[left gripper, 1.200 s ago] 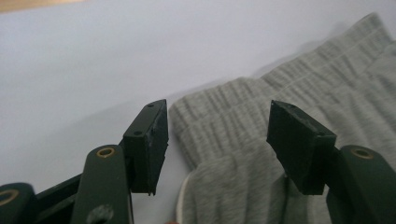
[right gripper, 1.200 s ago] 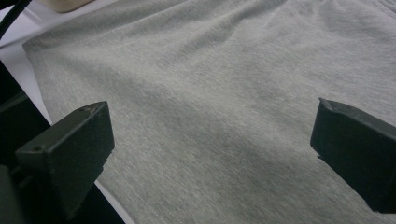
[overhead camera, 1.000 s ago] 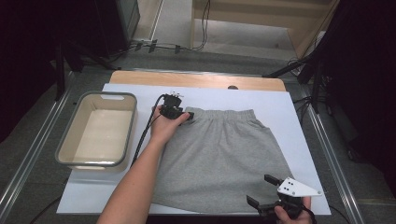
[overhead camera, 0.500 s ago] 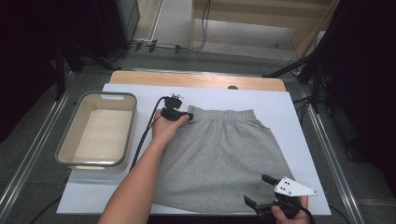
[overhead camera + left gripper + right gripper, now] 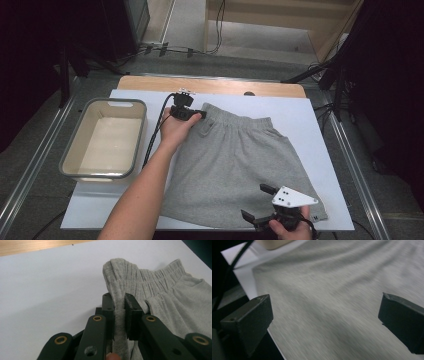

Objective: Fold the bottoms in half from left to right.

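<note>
A grey garment with an elastic waistband (image 5: 240, 165) lies flat on the white sheet (image 5: 300, 115). My left gripper (image 5: 192, 114) is at its far left waistband corner. Its jaws have just been closing, and in the left gripper view my left gripper (image 5: 119, 302) is shut on a raised fold of the waistband (image 5: 120, 272). My right gripper (image 5: 257, 202) hovers open over the near hem. In the right gripper view my right gripper (image 5: 325, 315) has wide-apart jaws with blurred grey garment (image 5: 337, 277) below them.
A pale rectangular tub (image 5: 65, 165) stands on the left of the sheet, close to my left forearm. A wooden table edge (image 5: 210, 86) runs behind the sheet. Metal rails flank the table, and cables lie on the floor beyond.
The left jaws have closed on the waistband corner and lifted it slightly. The right gripper has shifted left along the near hem.
</note>
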A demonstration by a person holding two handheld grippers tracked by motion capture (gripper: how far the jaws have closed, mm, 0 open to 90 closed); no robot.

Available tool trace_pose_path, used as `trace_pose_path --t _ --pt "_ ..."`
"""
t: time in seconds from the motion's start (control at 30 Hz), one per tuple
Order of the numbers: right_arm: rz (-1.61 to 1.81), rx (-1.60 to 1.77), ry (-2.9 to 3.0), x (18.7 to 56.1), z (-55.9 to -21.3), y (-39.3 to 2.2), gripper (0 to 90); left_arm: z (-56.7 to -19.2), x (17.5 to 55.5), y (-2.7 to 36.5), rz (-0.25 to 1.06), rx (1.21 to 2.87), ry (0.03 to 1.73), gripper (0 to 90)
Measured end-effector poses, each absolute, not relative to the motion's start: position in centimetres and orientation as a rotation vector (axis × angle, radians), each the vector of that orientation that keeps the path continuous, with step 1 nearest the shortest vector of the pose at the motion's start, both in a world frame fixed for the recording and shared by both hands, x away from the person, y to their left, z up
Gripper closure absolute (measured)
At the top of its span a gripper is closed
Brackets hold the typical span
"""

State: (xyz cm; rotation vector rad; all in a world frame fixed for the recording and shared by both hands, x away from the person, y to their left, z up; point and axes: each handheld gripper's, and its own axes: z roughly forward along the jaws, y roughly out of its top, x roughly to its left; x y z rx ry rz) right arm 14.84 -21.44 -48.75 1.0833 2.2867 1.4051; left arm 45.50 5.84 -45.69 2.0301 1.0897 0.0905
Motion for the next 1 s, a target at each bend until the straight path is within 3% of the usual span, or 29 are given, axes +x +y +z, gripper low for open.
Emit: trace_pose_path --t 0.4,1.0 --pt "1.466 0.901 2.368 16.7 -46.8 -14.2 0.0 -45.1 45.8 6.7 0.116 2.019 1.092 80.7" --pt "1.469 0.829 2.504 18.5 -48.3 -7.7 0.0 -45.1 45.8 6.8 0.110 2.021 1.060 80.6"
